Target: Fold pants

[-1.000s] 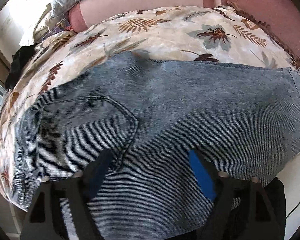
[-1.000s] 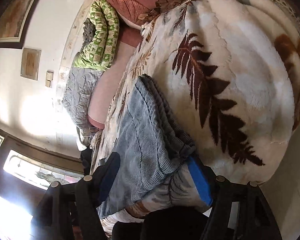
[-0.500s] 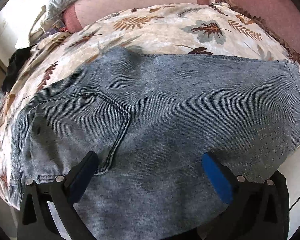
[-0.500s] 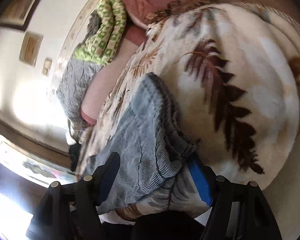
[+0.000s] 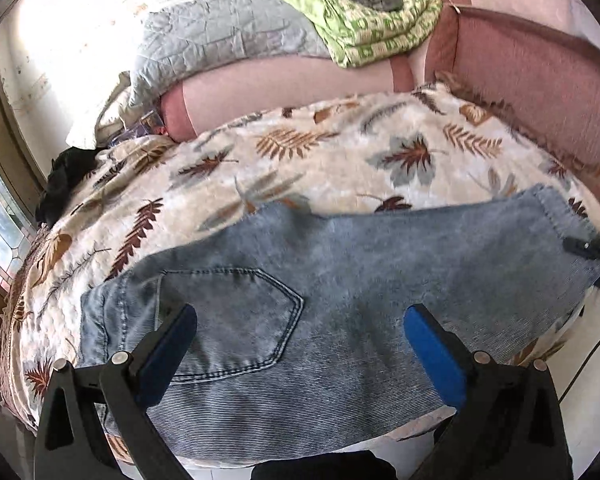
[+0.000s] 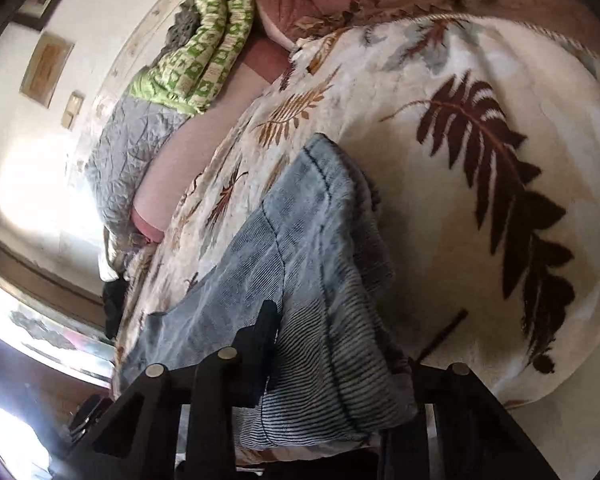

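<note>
Light blue jeans [image 5: 340, 300] lie folded on a leaf-print blanket [image 5: 320, 160], back pocket [image 5: 236, 320] facing up. My left gripper [image 5: 300, 344] is open and empty, raised above the jeans' near edge. In the right wrist view the jeans' leg end [image 6: 320, 280] bunches up between the fingers of my right gripper [image 6: 340, 360], which is shut on that denim at the right end. The right gripper's tip also shows at the right edge of the left wrist view [image 5: 596, 248].
The blanket covers a bed with a pink sofa back [image 5: 540, 80] behind. A grey quilt [image 5: 220, 40] and a green patterned quilt [image 5: 372, 20] are piled at the back. A dark garment [image 5: 64, 184] lies at the far left. A window [image 6: 40, 332] is to the left.
My left gripper opened wider and pulled back and up from the jeans. My right gripper closed on the leg end of the jeans.
</note>
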`<state>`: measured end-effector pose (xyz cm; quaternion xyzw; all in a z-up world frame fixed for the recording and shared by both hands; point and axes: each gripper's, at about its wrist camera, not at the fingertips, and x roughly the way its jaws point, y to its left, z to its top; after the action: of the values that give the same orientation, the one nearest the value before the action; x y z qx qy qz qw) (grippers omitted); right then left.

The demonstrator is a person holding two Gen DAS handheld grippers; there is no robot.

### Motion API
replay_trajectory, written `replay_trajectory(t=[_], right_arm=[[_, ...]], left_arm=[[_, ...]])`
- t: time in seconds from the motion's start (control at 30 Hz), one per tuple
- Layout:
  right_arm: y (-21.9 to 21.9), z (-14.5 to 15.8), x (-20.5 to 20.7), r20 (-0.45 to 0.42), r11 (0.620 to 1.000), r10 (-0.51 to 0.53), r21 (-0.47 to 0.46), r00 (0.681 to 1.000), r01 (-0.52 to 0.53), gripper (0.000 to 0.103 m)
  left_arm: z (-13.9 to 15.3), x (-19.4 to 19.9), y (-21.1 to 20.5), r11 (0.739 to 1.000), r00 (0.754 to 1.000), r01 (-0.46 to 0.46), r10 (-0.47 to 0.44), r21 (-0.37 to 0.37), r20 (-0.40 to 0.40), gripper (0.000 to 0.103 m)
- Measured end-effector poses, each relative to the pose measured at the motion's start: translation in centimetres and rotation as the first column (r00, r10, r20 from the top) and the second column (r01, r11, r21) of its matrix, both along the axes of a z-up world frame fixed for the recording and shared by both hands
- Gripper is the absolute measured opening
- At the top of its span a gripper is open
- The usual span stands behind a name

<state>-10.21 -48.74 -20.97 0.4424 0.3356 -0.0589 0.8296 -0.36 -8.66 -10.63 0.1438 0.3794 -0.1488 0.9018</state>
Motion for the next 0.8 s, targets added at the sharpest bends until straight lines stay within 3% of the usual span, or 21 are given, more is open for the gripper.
replay_trajectory(t=[0.17,0.37,0.47,0.53,0.67,0.8], right_arm=[[-0.3,0.0,-0.1,-0.026,1.000,-0.004,0.022,1.000,0.005,0.034],[0.2,0.9,-0.2,-0.071,1.000,0.013,0.008,0.997,-0.013,0.056],[0.1,2.4,-0.6,-0.139,0.994,-0.007,-0.108,0.990,-0.008,0.056],[-0.3,4.1,-1.5,-0.167,0.977,-0.073,-0.212,0.983,0.036,0.056],[0.3,8.7,-3.0,-0.093,0.907,-0.167,-0.406,0.982,0.115,0.056],[4.1,10.5,-1.1,-0.089,0.853,-0.053,-0.522,0.995,-0.002,0.056]], left_arm=[[1.0,0.0,0.7,1.000,1.000,-0.005,0.005,-0.026,0.012,0.103],[1.3,0.1,1.7,0.999,1.000,-0.009,0.010,-0.049,0.007,0.103],[0.9,0.2,2.1,0.999,1.000,-0.012,0.012,-0.043,-0.004,0.103],[0.3,0.4,2.6,0.999,0.999,-0.029,0.028,-0.025,-0.019,0.103],[-0.9,1.6,5.5,0.993,0.992,-0.116,0.117,0.011,-0.040,0.103],[-2.3,3.3,10.2,0.962,0.963,-0.262,0.265,0.078,-0.041,0.103]])
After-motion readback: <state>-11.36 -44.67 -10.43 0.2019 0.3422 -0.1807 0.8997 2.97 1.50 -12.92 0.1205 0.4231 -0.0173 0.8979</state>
